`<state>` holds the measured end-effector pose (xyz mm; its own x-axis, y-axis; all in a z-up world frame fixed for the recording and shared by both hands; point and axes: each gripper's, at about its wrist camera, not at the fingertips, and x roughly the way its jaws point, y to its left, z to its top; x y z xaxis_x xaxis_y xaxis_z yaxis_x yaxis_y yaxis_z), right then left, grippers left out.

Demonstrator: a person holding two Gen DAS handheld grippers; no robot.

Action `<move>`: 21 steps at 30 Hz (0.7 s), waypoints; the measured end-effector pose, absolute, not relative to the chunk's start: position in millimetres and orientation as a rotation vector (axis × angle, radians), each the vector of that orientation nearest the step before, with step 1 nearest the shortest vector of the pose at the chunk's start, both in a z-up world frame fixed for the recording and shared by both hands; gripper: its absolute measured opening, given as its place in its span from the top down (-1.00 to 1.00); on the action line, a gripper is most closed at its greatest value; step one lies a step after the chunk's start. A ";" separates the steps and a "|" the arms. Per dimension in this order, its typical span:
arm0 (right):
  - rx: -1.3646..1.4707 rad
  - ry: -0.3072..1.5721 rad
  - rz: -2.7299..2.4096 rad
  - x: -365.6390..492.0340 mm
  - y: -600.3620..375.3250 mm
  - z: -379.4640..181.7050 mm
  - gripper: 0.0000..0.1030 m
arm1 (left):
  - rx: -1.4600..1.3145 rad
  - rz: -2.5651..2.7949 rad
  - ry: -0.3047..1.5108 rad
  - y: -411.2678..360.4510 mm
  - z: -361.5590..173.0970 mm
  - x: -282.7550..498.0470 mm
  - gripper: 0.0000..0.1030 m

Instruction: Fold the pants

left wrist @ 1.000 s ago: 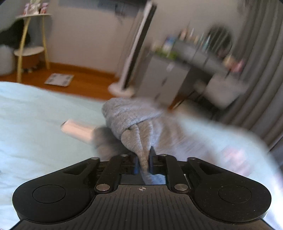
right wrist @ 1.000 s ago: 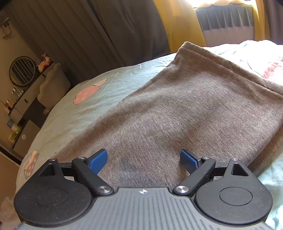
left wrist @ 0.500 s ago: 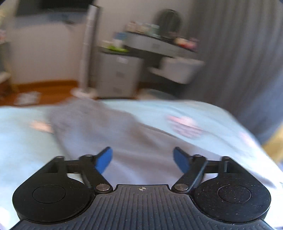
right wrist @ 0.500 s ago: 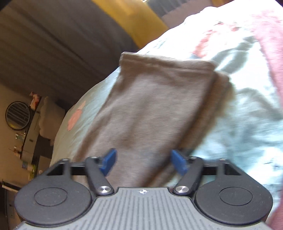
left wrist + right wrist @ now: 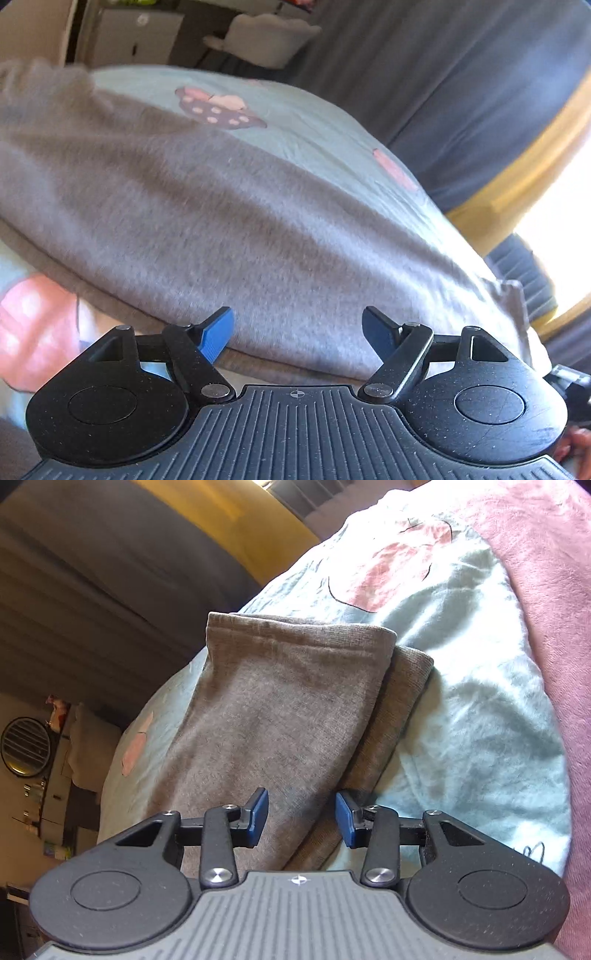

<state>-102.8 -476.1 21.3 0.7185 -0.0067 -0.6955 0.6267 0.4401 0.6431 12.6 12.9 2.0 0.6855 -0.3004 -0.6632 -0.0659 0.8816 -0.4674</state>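
The grey pants [image 5: 236, 221] lie flat on the pale green bed sheet [image 5: 317, 125], one leg laid over the other. My left gripper [image 5: 298, 332] is open and empty, low over the pants' near edge. In the right wrist view the pants [image 5: 280, 709] stretch away with the cuffs at the far end, the lower leg's edge [image 5: 402, 686] showing on the right. My right gripper [image 5: 301, 818] is open and empty, its blue-padded fingers [image 5: 258, 812] straddling the pants' right edge.
A pink blanket [image 5: 554, 627] lies to the right on the sheet [image 5: 480, 701]. Grey and yellow curtains [image 5: 461, 92] hang beyond the bed. A dresser with a round mirror [image 5: 26, 746] stands at the far left.
My left gripper let go of the bunched pants, opened and swung right over the flat pants. My right gripper turned toward the cuffs and its fingers narrowed somewhat.
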 end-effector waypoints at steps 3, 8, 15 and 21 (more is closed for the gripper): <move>1.103 0.651 -0.422 -103.0 -481.1 16.0 0.72 | -0.611 -0.136 0.854 17.1 -10.7 18.5 -0.56; 1.141 0.641 -0.423 -102.7 -483.7 8.7 0.73 | -0.683 -0.129 0.890 22.7 -17.6 17.9 -0.50; 1.164 0.636 -0.410 -108.3 -486.7 5.5 0.72 | -0.674 -0.121 0.920 19.0 -22.4 18.0 -0.45; 1.217 0.622 -0.415 -111.8 -490.2 1.3 0.69 | -0.719 -0.111 0.918 20.9 -24.5 20.2 -0.44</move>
<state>-111.8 -490.2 1.3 0.7652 0.0309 -0.6431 0.6056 0.3044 0.7353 20.2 20.9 -24.5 0.6190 -0.3817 -0.6864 -0.2065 0.7641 -0.6111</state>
